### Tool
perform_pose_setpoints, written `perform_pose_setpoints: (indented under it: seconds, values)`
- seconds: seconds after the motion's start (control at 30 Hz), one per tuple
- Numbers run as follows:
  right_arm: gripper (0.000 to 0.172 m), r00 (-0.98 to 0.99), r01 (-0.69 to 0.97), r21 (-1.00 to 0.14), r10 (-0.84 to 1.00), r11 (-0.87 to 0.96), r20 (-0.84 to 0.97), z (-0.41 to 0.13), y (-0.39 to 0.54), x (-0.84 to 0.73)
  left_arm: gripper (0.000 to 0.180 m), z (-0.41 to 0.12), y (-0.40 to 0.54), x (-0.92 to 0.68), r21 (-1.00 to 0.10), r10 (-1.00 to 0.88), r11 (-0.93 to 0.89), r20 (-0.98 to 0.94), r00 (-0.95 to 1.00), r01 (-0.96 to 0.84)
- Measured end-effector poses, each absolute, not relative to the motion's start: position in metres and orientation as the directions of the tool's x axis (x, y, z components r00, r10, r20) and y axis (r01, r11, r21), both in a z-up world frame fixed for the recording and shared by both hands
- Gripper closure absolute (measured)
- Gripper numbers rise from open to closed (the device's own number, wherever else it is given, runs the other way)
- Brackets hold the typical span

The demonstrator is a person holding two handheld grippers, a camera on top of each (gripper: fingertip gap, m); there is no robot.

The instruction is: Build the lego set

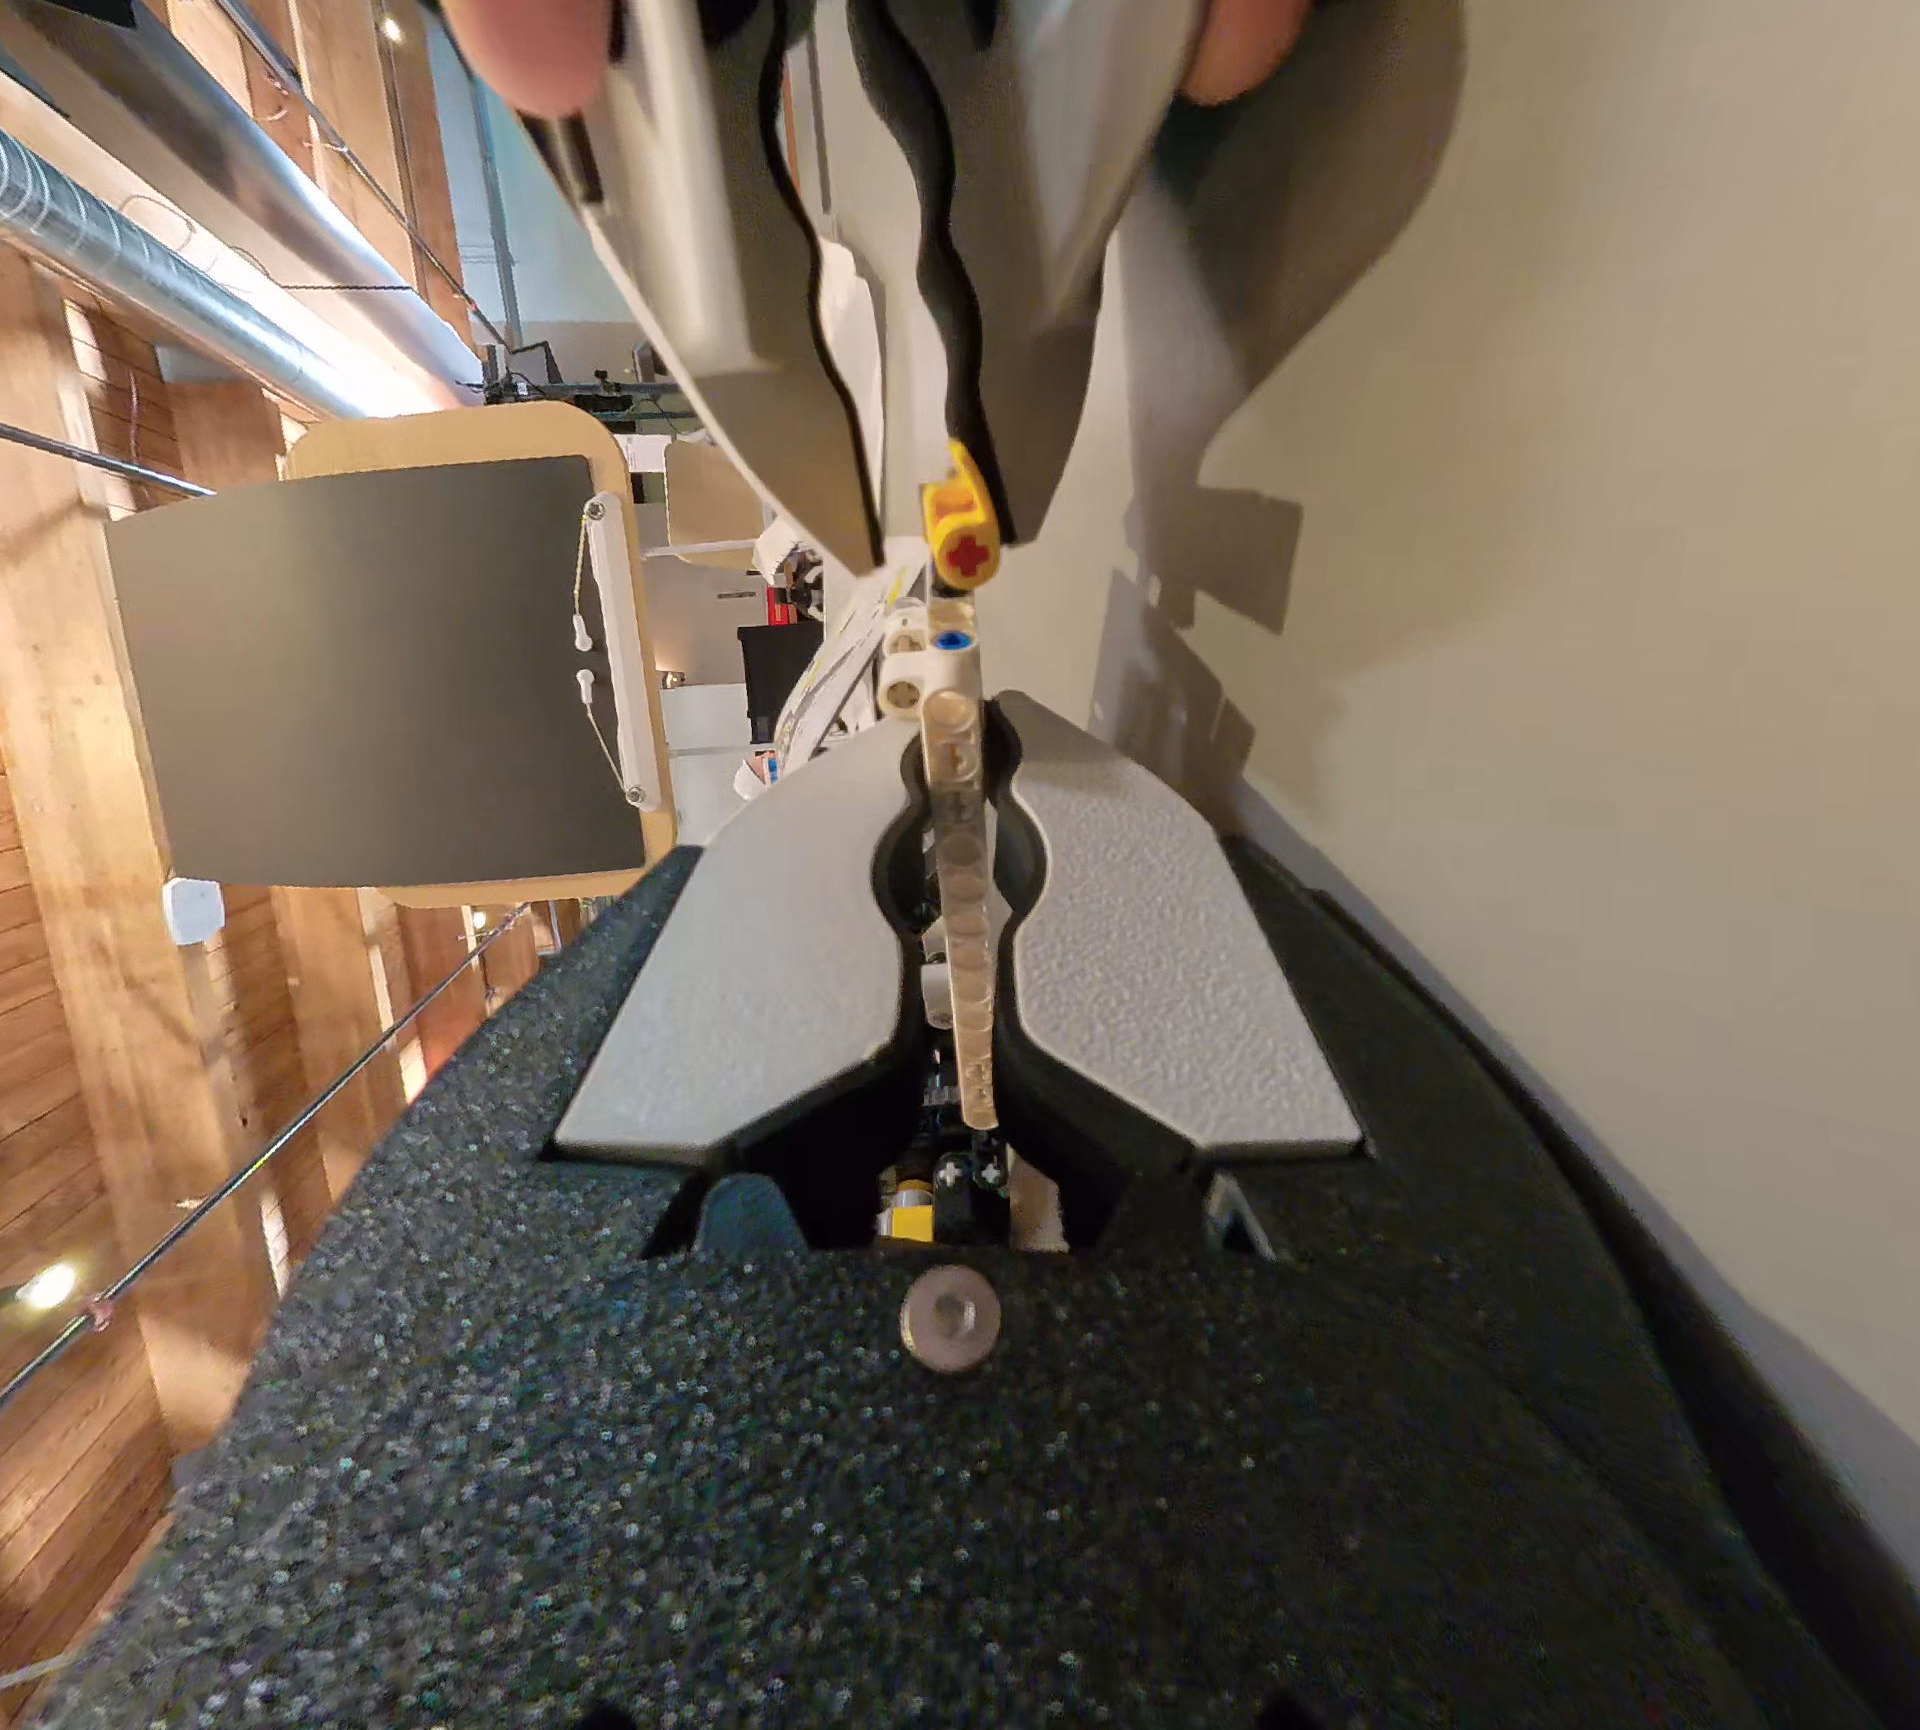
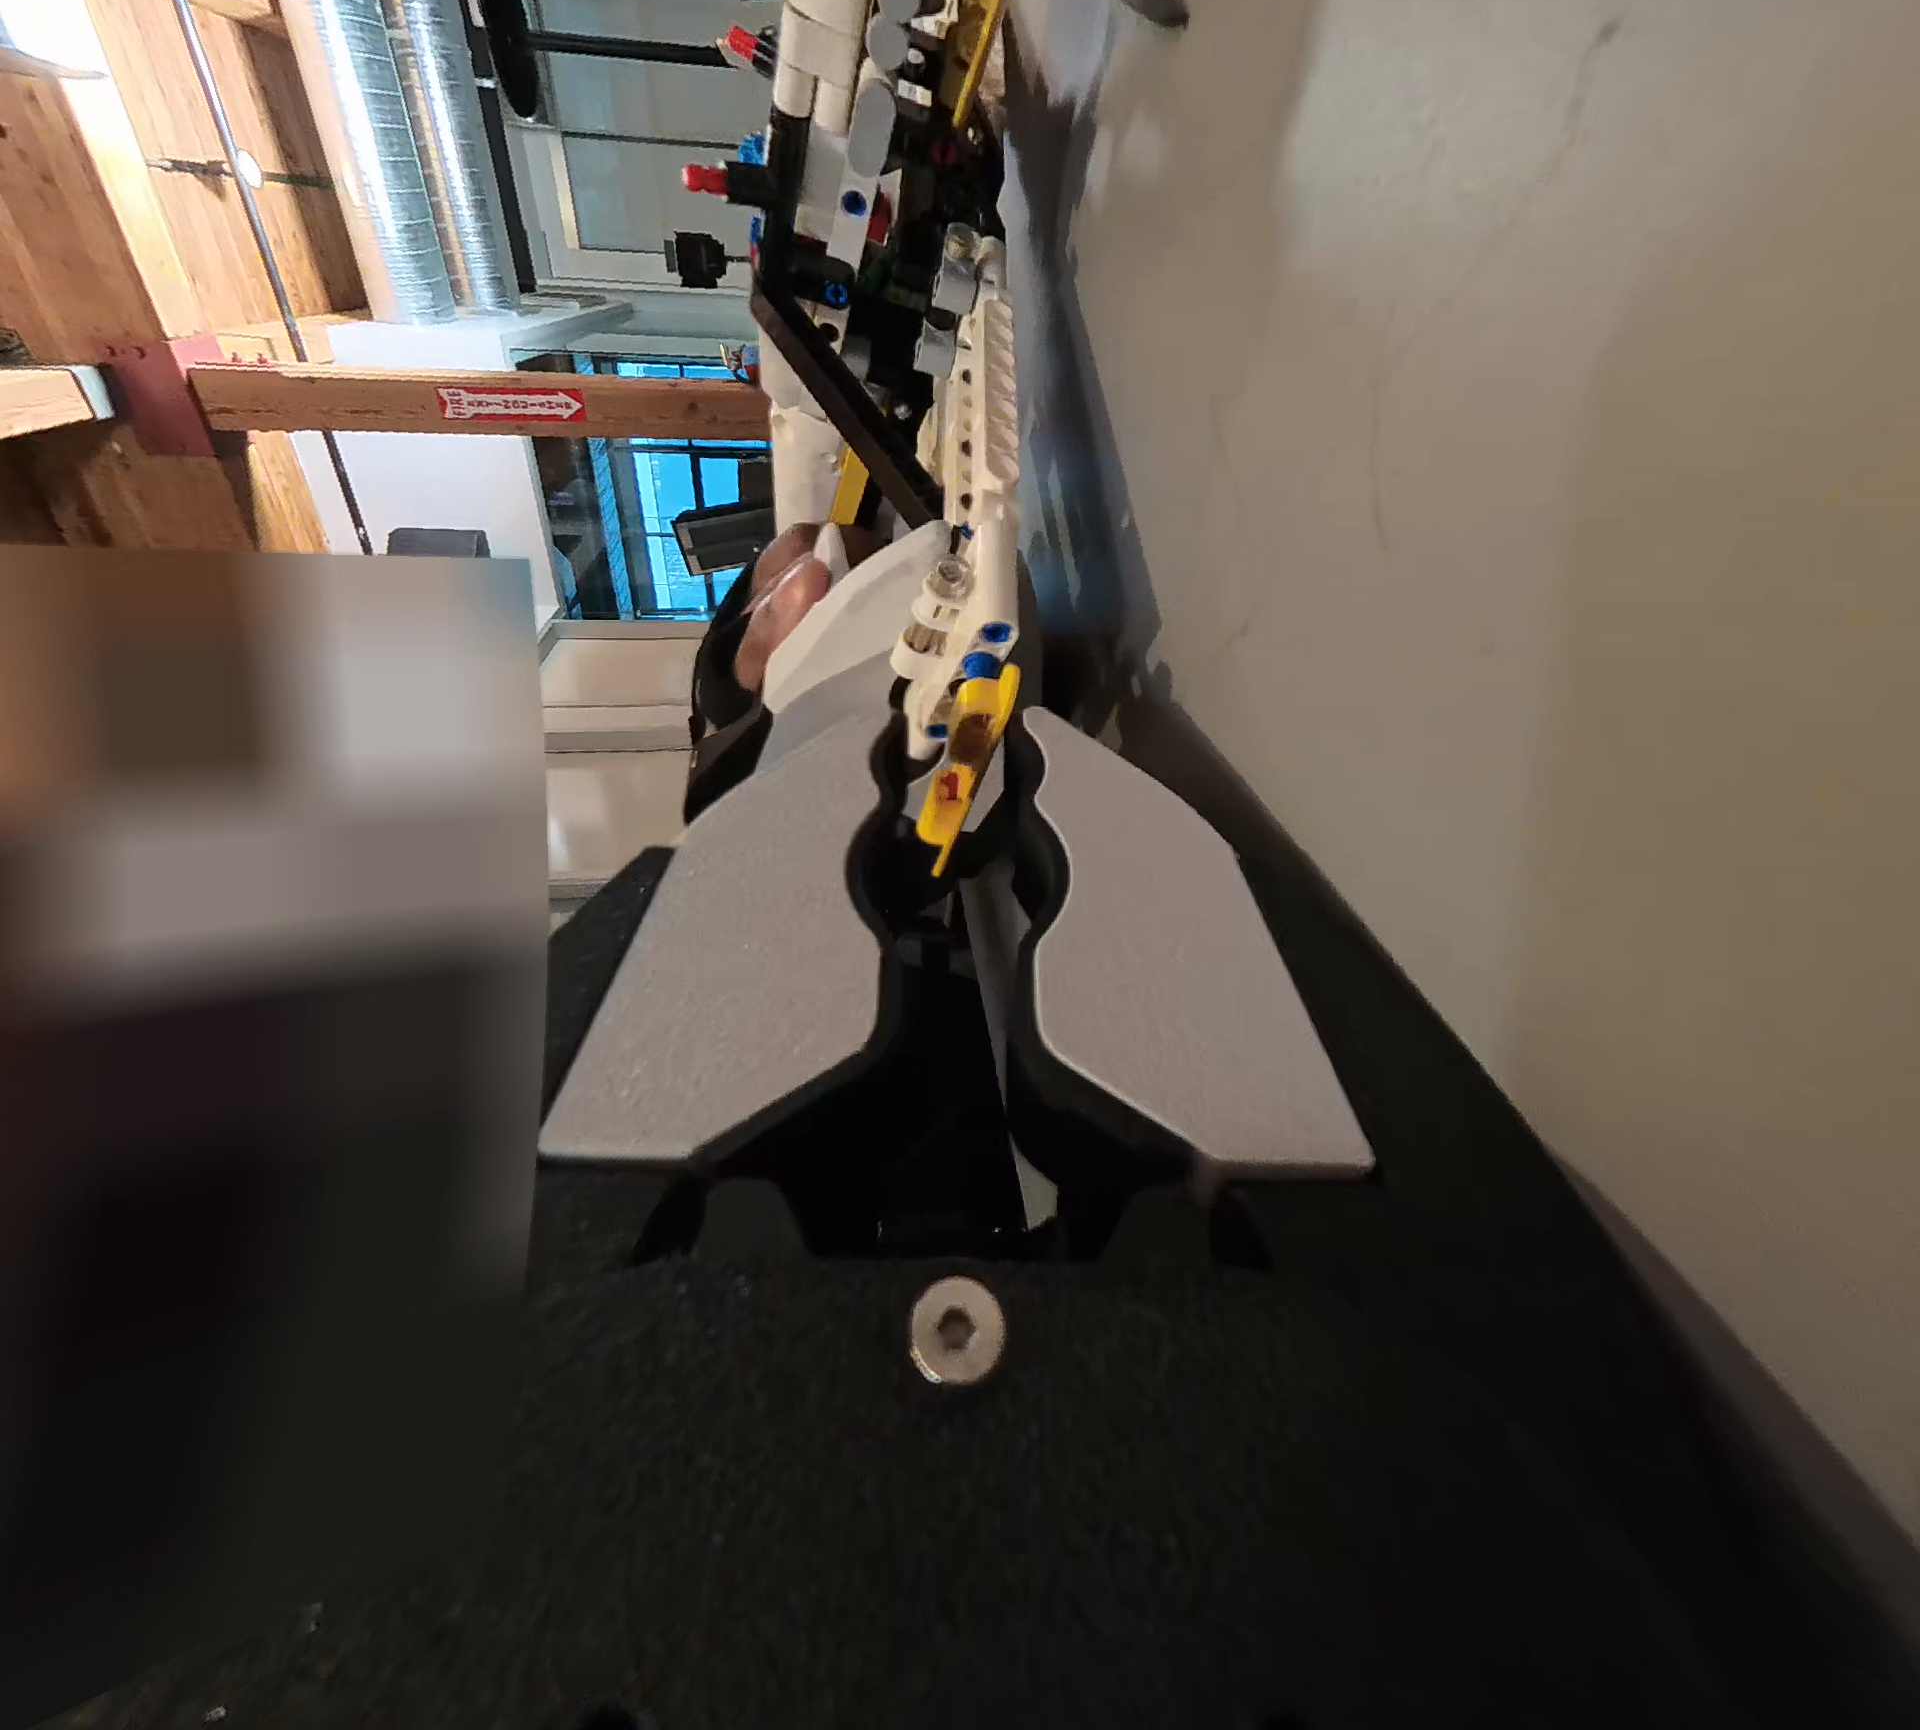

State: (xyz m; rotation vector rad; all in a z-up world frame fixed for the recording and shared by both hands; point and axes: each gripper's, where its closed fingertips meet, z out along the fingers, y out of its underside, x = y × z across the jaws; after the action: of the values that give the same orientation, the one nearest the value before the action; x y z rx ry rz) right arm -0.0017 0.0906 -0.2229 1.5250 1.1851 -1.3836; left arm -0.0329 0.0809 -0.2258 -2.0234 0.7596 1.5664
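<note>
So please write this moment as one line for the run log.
left gripper: shut on pale holed beam | right gripper: holds yellow connector piece at beam tip | brick model: beside pale surface

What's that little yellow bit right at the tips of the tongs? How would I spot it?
Find the long white perforated beam clamped in the near gripper. Follow it to its far end, where the other gripper comes in. The yellow connector sits there: the only yellow piece, with a red cross-shaped centre, just past a blue pin.
</note>
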Motion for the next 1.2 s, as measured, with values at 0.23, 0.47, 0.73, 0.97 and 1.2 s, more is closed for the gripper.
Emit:
perform_pose_setpoints:
  seconds: [0.23,0.47,0.73,0.97,1.2]
  values:
    - [0.144,-0.028,0.933,-0.081,0.154,-0.35,-0.988,-0.221,0.107,-0.001,0.173,-0.222,0.08,-0.034,-0.046,-0.112,-0.745,-0.975,0.194,-0.665]
    - [0.148,-0.033,0.942,-0.083,0.157,-0.326,-0.987,-0.222,0.101,0.001,0.173,-0.221,0.082,-0.031,-0.048,-0.106,-0.736,-0.977,0.185,-0.676]
    - [0.164,-0.058,0.932,-0.1,0.127,-0.348,-0.99,-0.216,0.099,-0.001,0.173,-0.219,0.083,-0.03,-0.063,-0.088,-0.734,-0.979,0.186,-0.677]
    - [0.164,-0.058,0.894,-0.098,0.104,-0.438,-0.993,-0.212,0.098,-0.005,0.174,-0.216,0.082,-0.031,-0.056,-0.083,-0.756,-0.98,0.181,-0.652]
    - [0.164,-0.032,0.869,-0.09,0.126,-0.487,-0.992,-0.215,0.097,-0.009,0.175,-0.219,0.081,-0.034,-0.039,-0.101,-0.775,-0.978,0.184,-0.631]
